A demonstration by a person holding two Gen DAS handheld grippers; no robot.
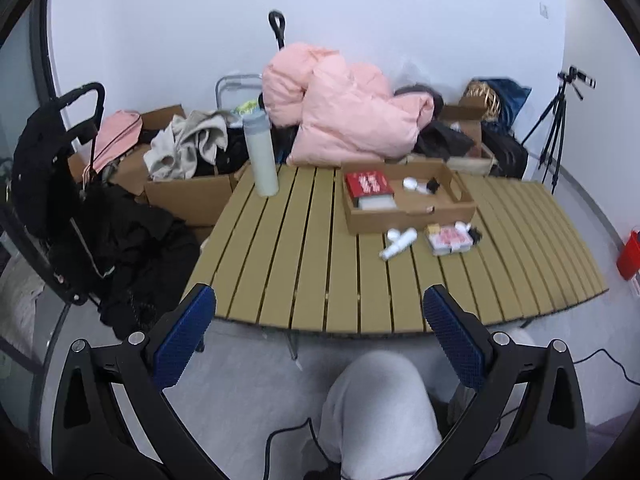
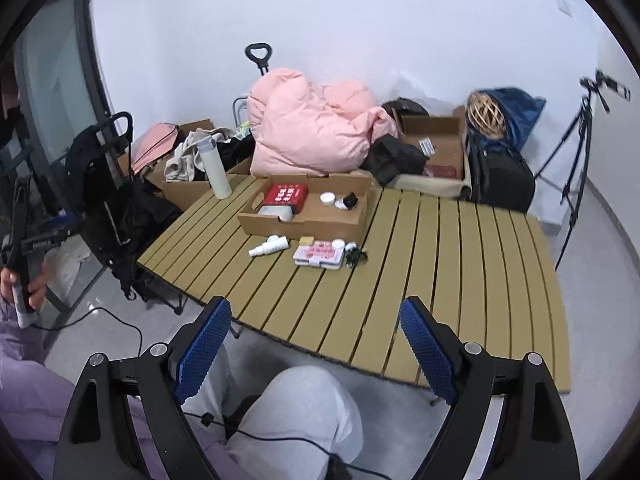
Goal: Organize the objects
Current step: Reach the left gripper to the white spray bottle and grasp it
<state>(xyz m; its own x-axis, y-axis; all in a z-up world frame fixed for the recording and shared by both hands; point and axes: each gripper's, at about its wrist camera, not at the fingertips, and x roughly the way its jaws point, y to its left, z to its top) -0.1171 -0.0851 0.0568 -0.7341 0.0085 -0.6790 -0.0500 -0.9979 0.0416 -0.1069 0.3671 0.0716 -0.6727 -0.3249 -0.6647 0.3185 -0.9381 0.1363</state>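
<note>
With both grippers, left (image 1: 318, 304) and right (image 2: 316, 320), open and empty, I next reach for the spray bottle (image 2: 269, 245) beside the box (image 2: 320, 222).

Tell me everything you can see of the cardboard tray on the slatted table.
The cardboard tray is a shallow, open-topped brown box with low walls and a notch in its near wall. It sits flat on the slatted table, near its far edge. Inside are a red box, a pale flat item, a white jar and a small black object.
</note>
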